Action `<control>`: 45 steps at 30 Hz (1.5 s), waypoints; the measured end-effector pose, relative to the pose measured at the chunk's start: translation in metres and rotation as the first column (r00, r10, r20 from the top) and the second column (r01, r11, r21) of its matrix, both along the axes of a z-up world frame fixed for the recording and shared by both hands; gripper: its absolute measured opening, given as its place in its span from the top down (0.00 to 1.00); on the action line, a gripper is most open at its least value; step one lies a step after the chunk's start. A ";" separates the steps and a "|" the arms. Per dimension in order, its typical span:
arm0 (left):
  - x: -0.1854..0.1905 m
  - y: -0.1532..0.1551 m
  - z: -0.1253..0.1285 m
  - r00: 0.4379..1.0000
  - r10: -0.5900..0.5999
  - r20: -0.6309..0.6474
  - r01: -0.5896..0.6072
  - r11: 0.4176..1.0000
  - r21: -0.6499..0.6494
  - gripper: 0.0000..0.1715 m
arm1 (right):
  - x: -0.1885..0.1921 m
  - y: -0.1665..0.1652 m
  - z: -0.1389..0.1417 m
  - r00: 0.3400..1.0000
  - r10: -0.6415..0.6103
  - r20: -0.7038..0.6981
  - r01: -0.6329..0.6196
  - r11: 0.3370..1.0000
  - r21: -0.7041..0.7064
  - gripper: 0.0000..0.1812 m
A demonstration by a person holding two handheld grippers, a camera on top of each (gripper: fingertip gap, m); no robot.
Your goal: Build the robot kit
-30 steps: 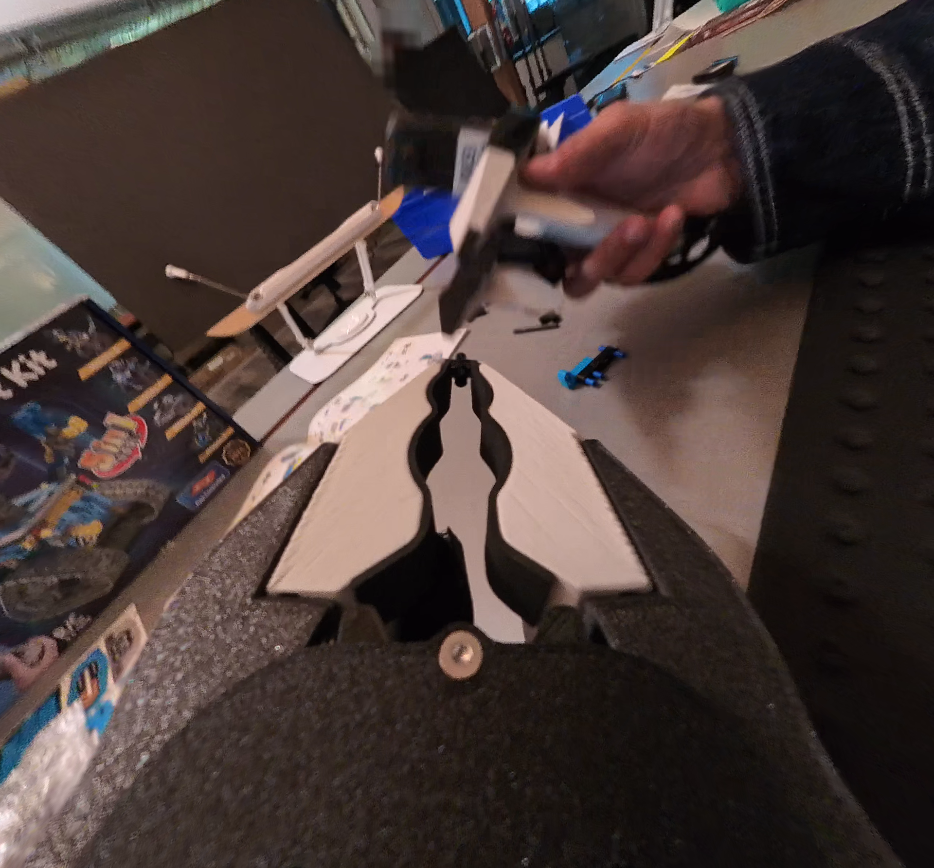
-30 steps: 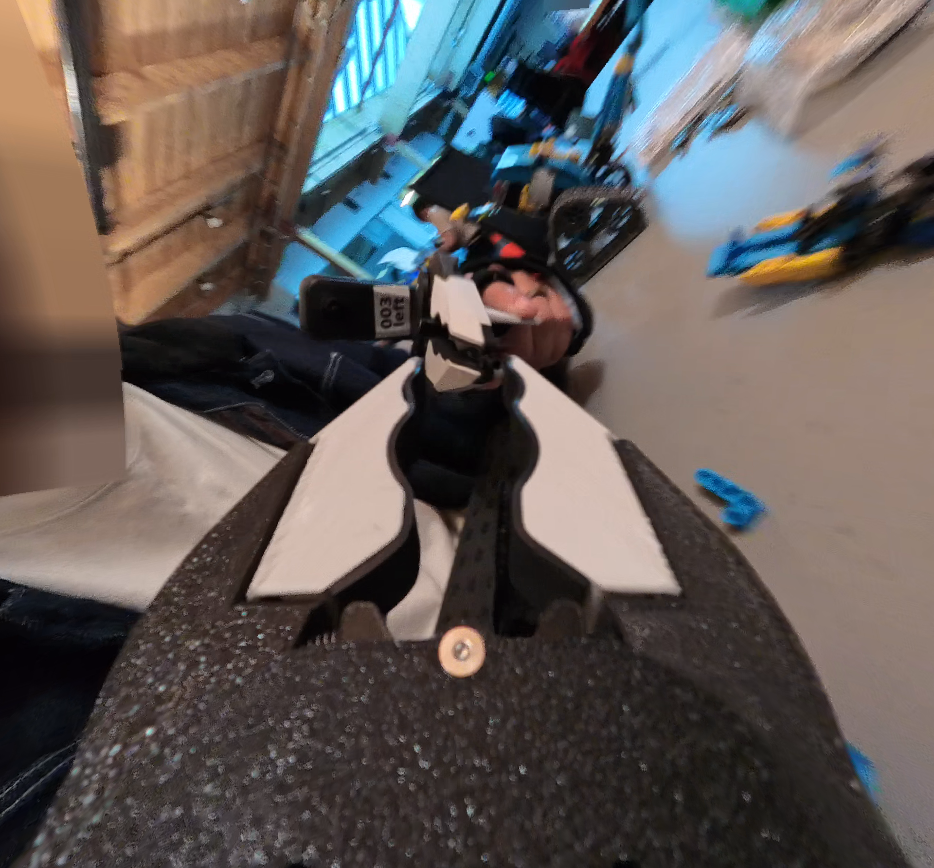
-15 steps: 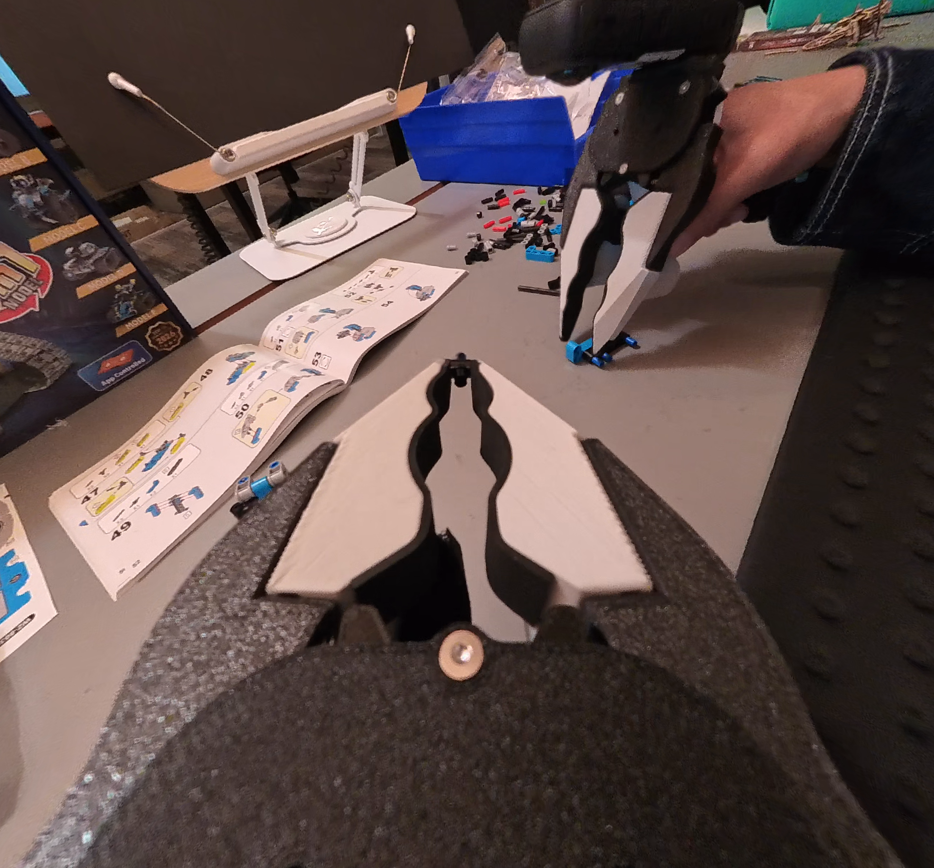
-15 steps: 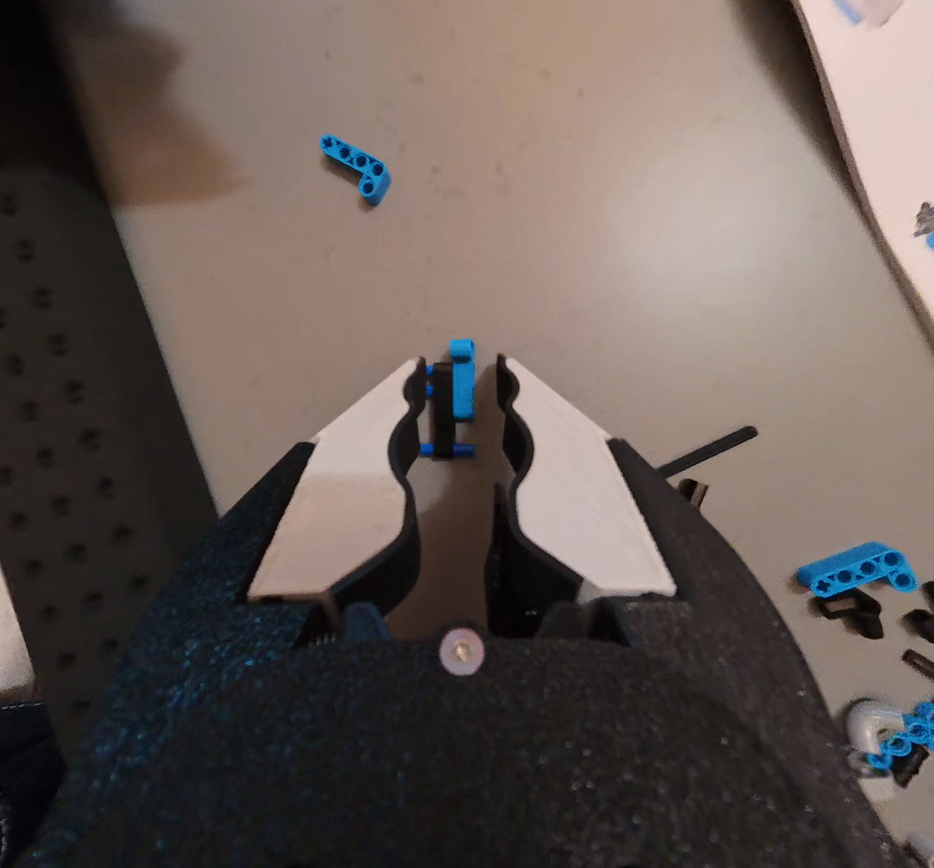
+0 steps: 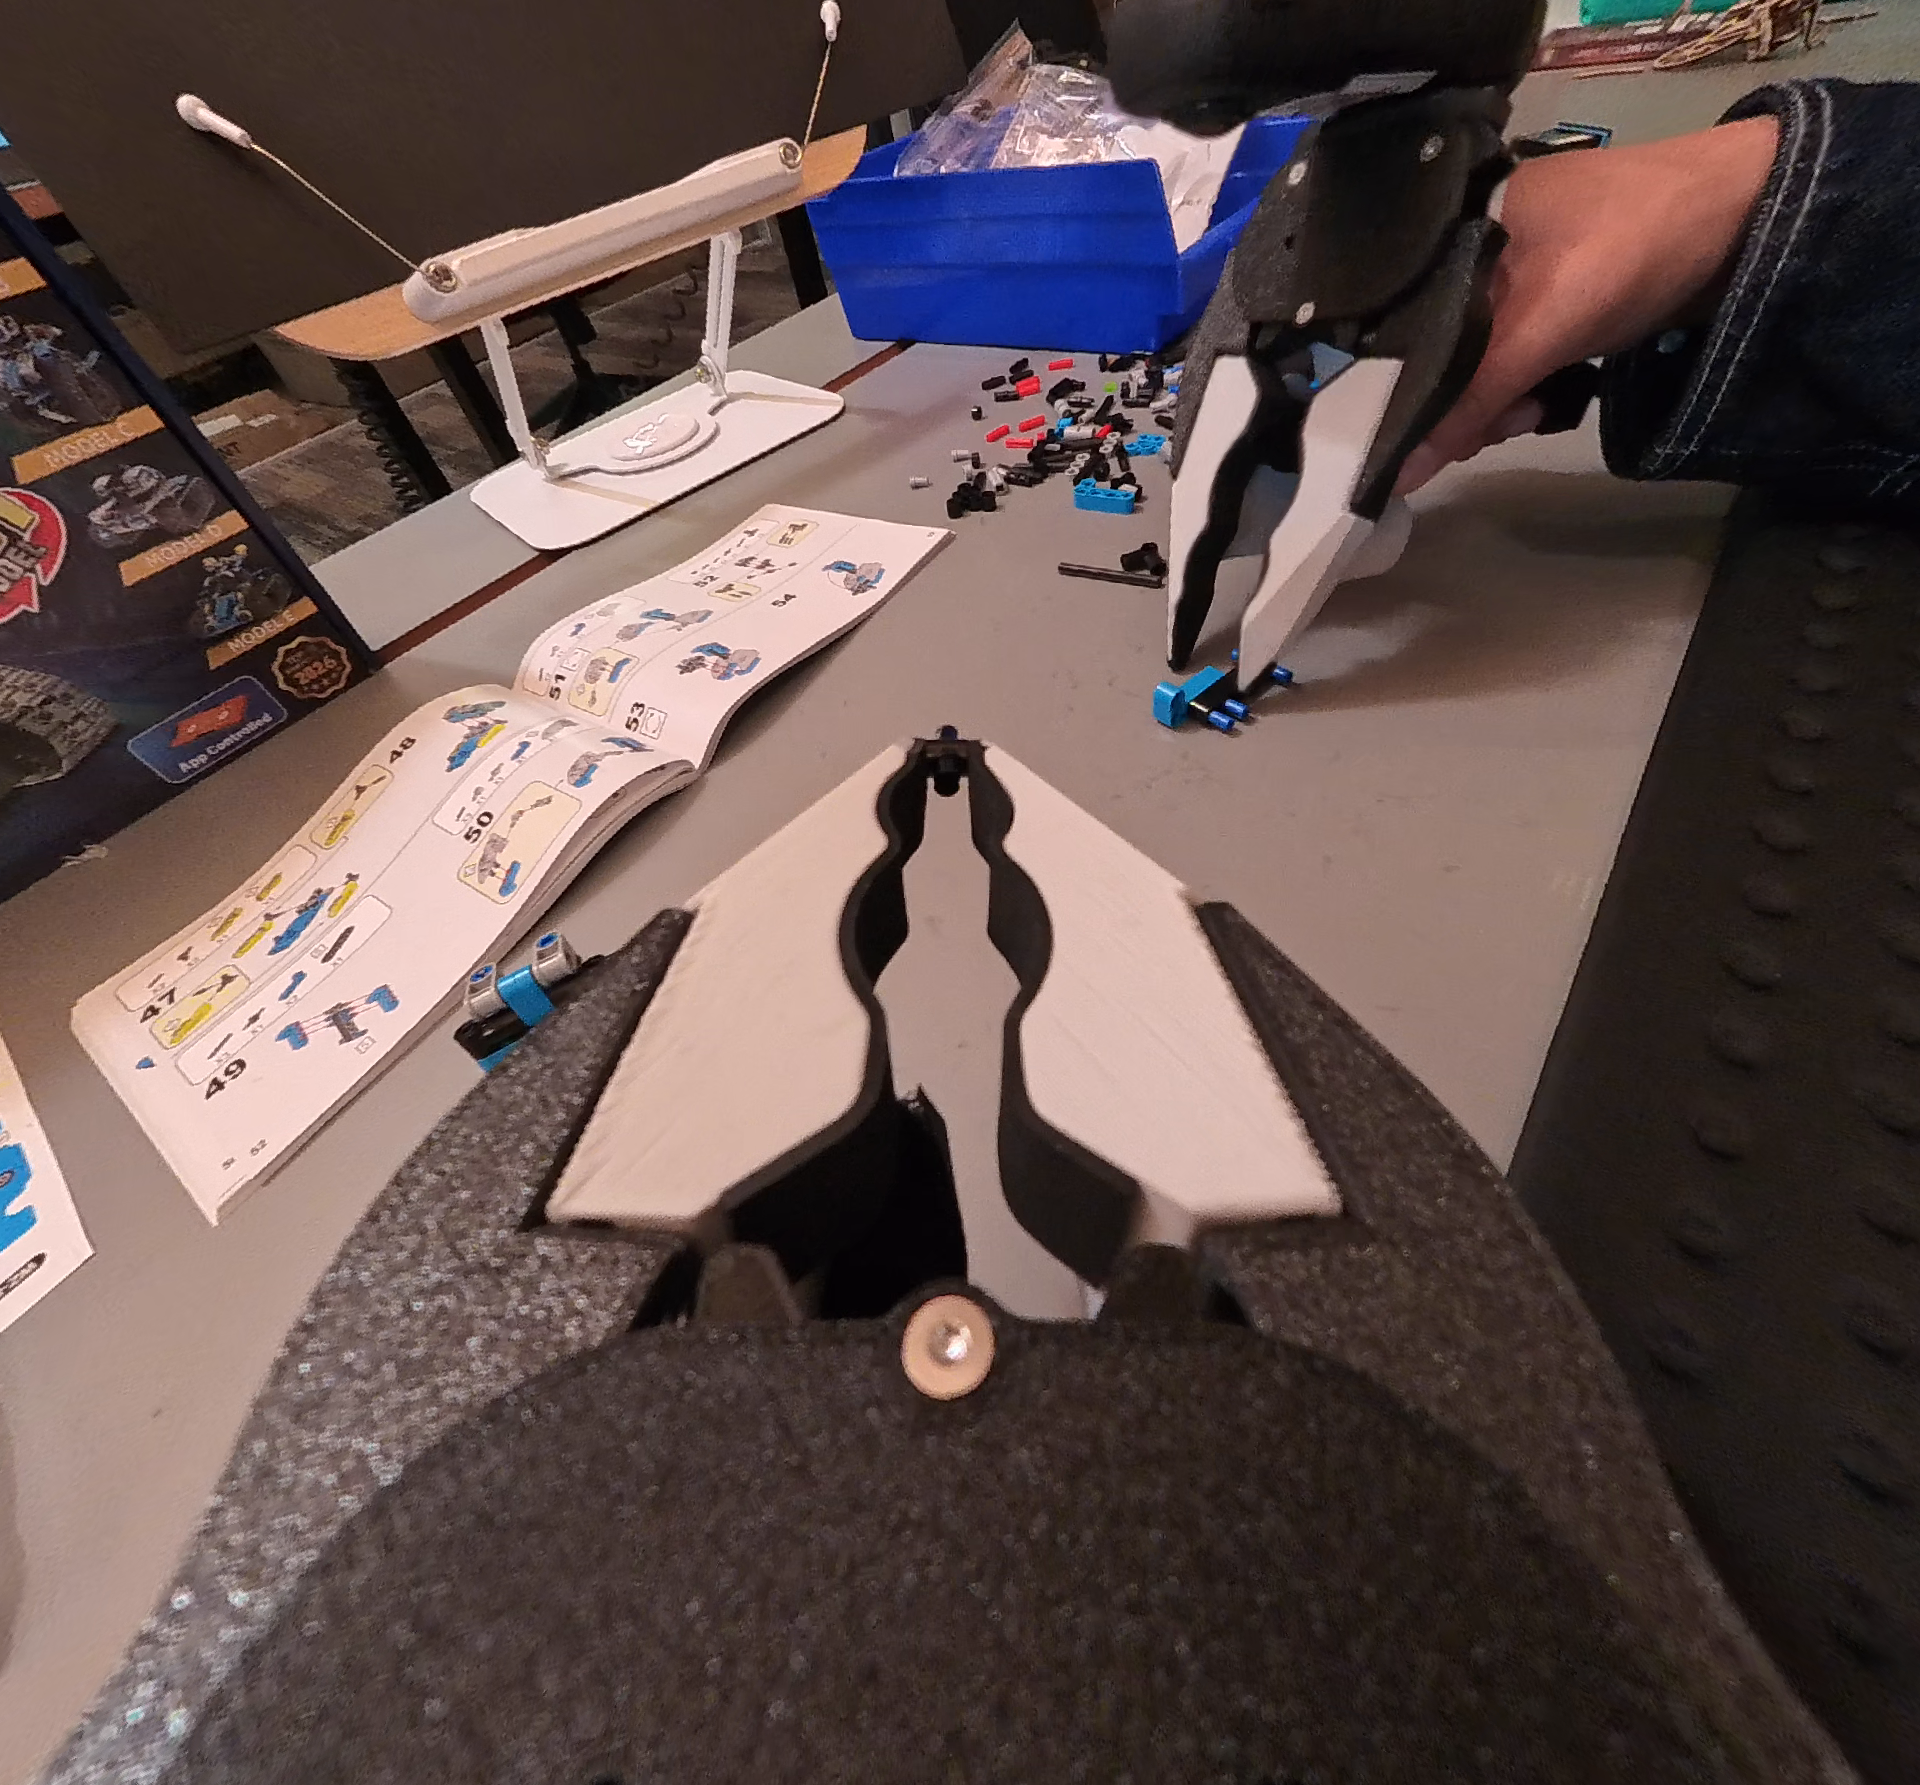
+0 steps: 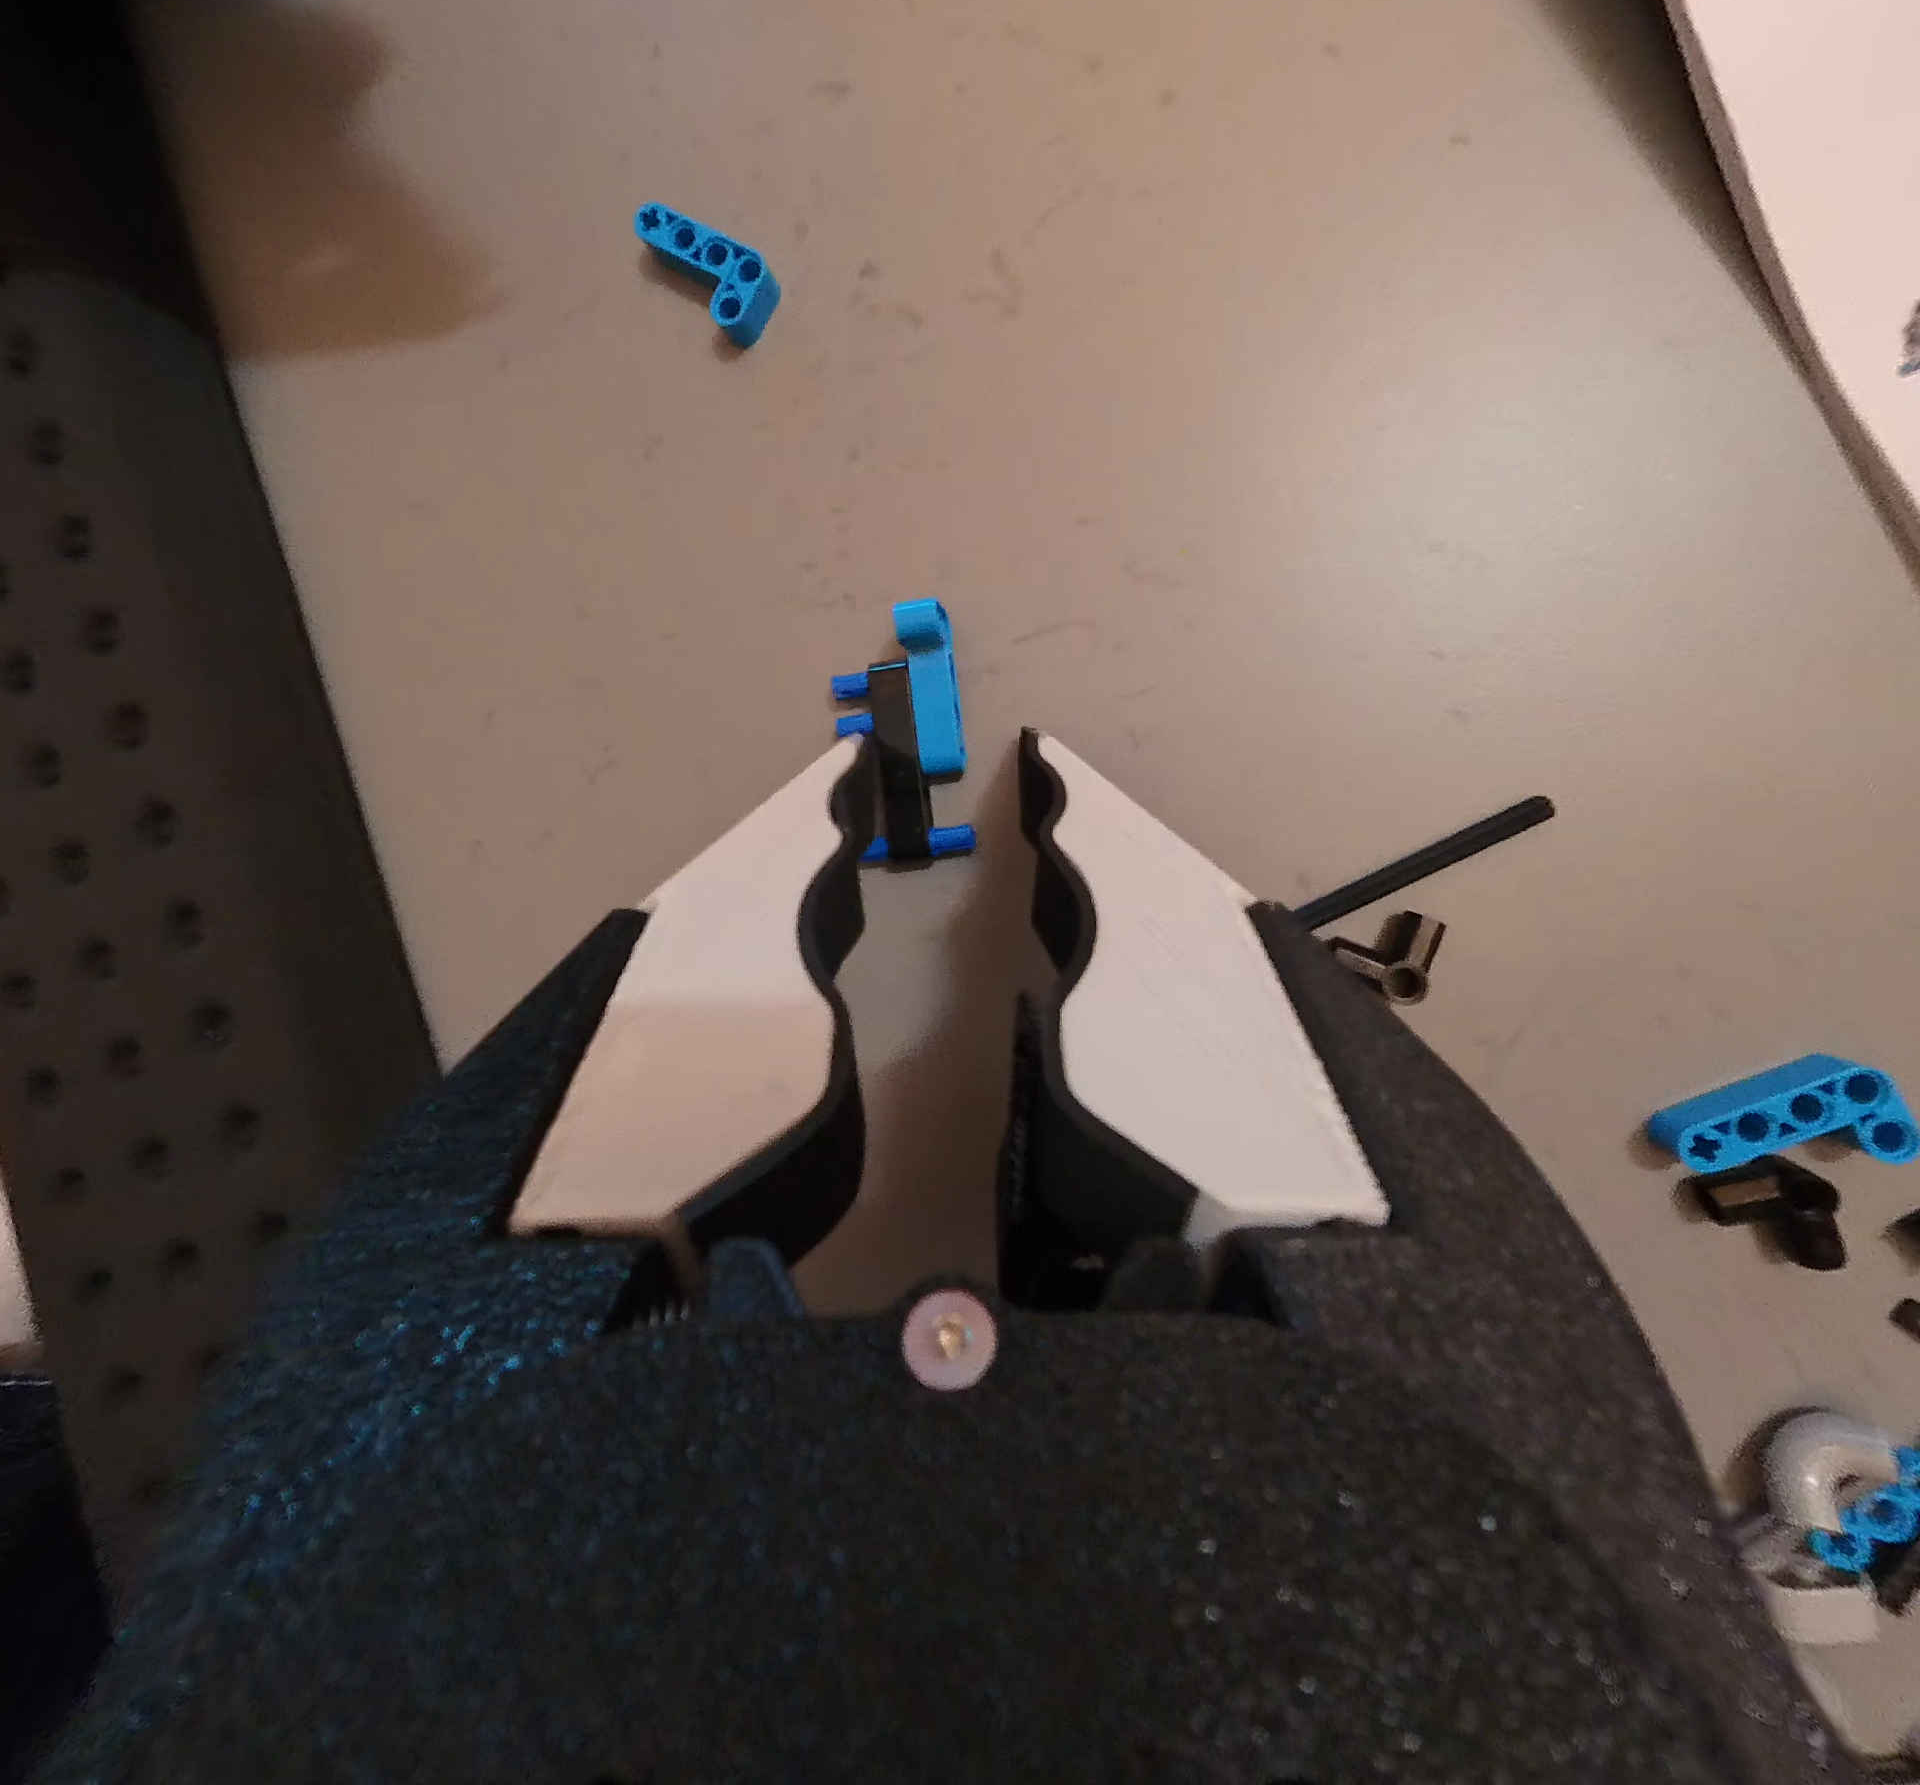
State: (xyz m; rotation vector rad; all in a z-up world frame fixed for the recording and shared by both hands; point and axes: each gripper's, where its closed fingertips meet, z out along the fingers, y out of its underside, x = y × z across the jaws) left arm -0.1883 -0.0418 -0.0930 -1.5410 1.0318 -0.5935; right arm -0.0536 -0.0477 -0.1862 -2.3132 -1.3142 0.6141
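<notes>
Blue-and-black plastic brick assembly, judged light and stiff, is straddled on the grey surface by the right gripper, fingers spread, while a small dark pin is pinched by the left gripper.

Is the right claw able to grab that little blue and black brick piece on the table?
Probably yes. The right claw is open right over the blue and black brick piece, which lies partly between its fingers on the bare table with nothing blocking.

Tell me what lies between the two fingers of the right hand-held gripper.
In the right wrist view, a small black and blue brick assembly lies on the table between the open right hand-held gripper fingers, beside the left one.
</notes>
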 end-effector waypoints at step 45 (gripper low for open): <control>0.005 -0.004 -0.007 0.998 -0.005 -0.067 0.008 0.999 0.039 0.96 | -0.001 0.020 0.012 0.848 -0.109 0.518 -0.422 0.452 0.786 0.89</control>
